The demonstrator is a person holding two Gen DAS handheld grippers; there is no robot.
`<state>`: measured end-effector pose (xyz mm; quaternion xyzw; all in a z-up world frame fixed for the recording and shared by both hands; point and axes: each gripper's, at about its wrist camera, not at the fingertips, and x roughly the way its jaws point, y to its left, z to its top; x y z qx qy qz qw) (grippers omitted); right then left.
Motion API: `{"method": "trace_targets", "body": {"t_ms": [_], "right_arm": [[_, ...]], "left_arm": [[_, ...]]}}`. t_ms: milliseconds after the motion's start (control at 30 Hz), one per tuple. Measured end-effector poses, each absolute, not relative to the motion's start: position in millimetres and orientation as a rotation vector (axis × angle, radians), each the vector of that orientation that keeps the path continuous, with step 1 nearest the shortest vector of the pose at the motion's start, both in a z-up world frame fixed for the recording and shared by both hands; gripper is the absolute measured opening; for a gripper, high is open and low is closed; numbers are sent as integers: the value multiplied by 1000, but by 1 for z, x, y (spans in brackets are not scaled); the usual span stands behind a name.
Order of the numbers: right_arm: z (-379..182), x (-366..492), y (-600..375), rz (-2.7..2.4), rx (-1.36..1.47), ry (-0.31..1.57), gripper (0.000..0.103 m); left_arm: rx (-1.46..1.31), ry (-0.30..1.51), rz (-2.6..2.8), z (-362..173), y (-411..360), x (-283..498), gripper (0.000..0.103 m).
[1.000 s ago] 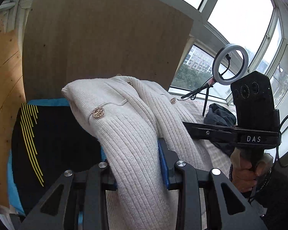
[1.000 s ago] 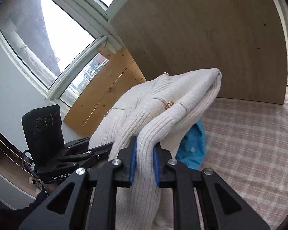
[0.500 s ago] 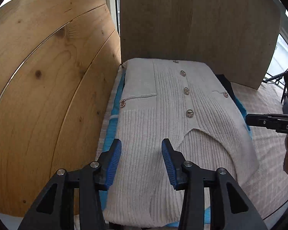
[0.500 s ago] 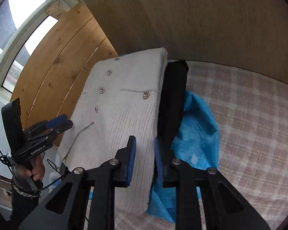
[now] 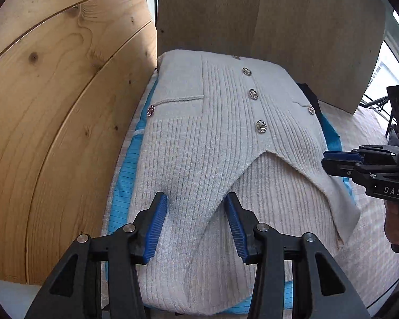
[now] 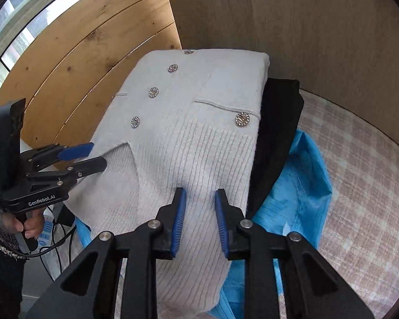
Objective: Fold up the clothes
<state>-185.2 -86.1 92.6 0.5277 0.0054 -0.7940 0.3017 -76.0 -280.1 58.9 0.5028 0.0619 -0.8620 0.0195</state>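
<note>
Cream ribbed knit fills the left wrist view: the cardigan (image 5: 218,143) lies folded, buttons up, on top of a stack w/ a blue garment (image 5: 125,183) showing under its left edge and a black one (image 5: 310,93) peeking out far right. Pine boards (image 5: 55,111) stand at left, a flat panel (image 5: 266,21) at the back. Left tongs (image 5: 196,220) hang over the near part of the knit, jaws apart, nothing pinched between the pads; they look clear of the cloth. Right tongs (image 5: 340,159) sit at the right edge, off the garment.

Right wrist view: same cardigan (image 6: 188,122) on the pile, black garment (image 6: 276,133) and blue garment (image 6: 300,186) to its right, checked cloth (image 6: 364,175) beyond. Right tongs (image 6: 198,218) only part open, jaws parted a little over the near hem, gripping nothing. Left tongs (image 6: 85,156) at left, also empty.

Progress, as I read it: this piece is folded and stacked, released by both. A flap at the near right hangs loose, so maybe a tidy-up is left. Can't tell if more clothes wait.
</note>
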Motion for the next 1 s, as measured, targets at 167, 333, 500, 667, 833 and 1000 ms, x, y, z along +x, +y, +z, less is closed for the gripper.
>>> {"method": "trace_targets", "body": {"t_ms": [167,333,500,667,833,1000], "right_arm": [[130,-167,-57,-2182,1326,11,33],[166,-119,-22,-2289,1203,127,44],[192,-66,10,-2355,1095,240,51],[208,-18,41,-2395,1003,301,53],[220,20,78,-2410,953,254,53],[224,58,115,-2419,920,254,53]], "left_arm": [[1471,270,-2672,94,-259,-56,48],[1334,320,-2686,133,-224,-17,62],[1206,336,-2708,168,-180,24,74],[1115,360,-2671,196,-137,73,76],[1050,323,-2651,216,-92,117,78],[1042,342,-2639,221,-52,153,77]]}}
